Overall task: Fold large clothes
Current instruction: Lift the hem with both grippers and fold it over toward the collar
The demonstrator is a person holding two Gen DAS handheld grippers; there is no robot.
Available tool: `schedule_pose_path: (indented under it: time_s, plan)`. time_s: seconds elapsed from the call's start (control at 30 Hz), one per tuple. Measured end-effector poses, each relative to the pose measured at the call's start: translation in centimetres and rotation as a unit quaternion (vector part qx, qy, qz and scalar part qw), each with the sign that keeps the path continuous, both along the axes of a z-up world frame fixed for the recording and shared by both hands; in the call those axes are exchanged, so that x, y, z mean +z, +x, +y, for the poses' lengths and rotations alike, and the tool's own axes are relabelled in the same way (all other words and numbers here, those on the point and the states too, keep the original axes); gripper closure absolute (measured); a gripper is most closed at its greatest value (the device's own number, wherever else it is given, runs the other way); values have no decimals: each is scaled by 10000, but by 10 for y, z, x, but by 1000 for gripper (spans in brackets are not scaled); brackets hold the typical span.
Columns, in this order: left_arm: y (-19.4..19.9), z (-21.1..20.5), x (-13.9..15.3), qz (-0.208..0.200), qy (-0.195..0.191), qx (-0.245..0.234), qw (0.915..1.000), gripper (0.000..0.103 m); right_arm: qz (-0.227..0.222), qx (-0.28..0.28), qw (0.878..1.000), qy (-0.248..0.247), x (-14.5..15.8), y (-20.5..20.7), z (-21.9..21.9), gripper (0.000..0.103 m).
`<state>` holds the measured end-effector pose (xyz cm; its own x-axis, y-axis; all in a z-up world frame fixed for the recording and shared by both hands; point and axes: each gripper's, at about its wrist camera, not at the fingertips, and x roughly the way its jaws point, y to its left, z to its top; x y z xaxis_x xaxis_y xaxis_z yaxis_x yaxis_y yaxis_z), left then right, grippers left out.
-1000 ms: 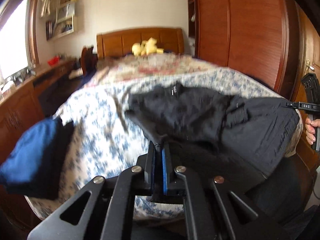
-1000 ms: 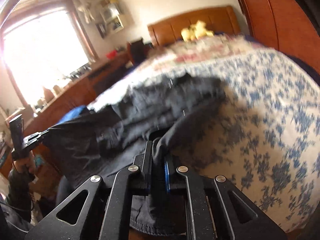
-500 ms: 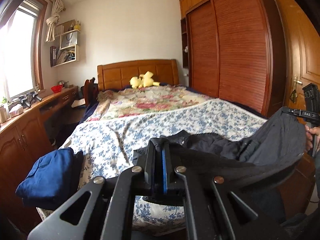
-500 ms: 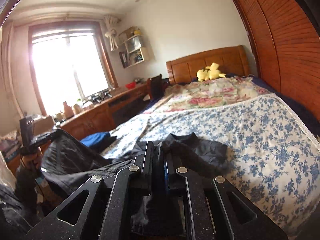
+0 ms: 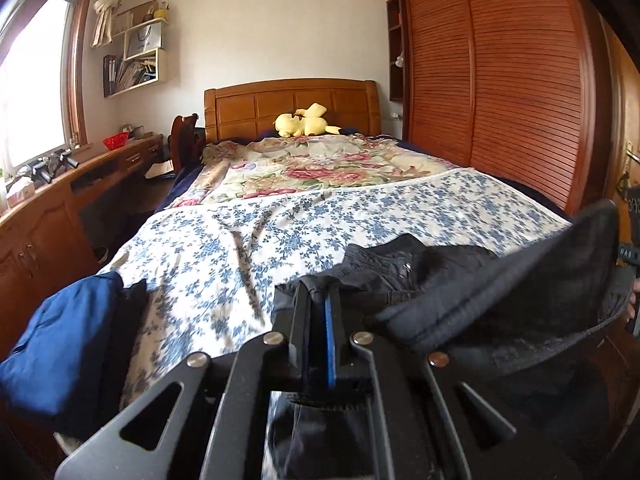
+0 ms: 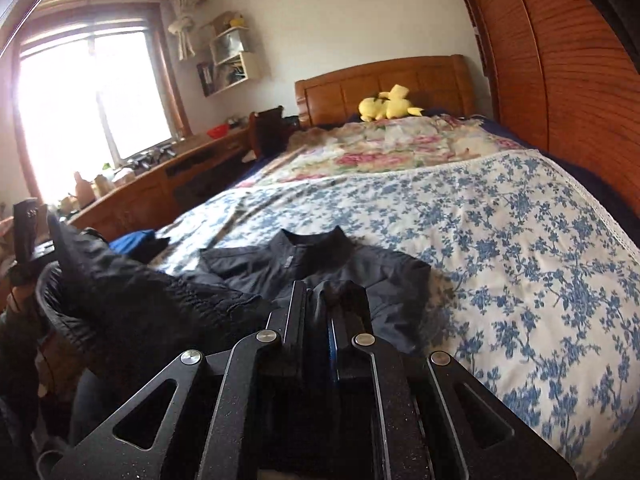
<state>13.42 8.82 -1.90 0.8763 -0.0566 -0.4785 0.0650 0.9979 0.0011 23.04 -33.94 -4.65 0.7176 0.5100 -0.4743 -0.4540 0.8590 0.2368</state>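
Overhead nothing; bed [image 5: 248,240] under blue-floral sheet, wardrobe [image 5: 500,80] along far edge. Left gripper [image 5: 320,300] and right gripper [image 6: 332,300] clamped on black jacket [image 6: 312,260] at foot edge.

Both wrist cameras sit low behind their jaws at the bed's [image 5: 248,248] foot, probably side by side, facing the headboard [image 6: 384,80].

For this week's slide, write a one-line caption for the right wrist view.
Right gripper shut on a black jacket spread across the blue-flowered bedspread, a yellow plush toy by the headboard.
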Motion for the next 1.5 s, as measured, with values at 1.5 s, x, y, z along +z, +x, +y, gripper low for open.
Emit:
schedule_pose_path:
  time_s: [1.5]
  plan:
    - [161,34,-54,173,-437,-151,9988,93,733,-1035,9766,-1737,-60,203,83,71]
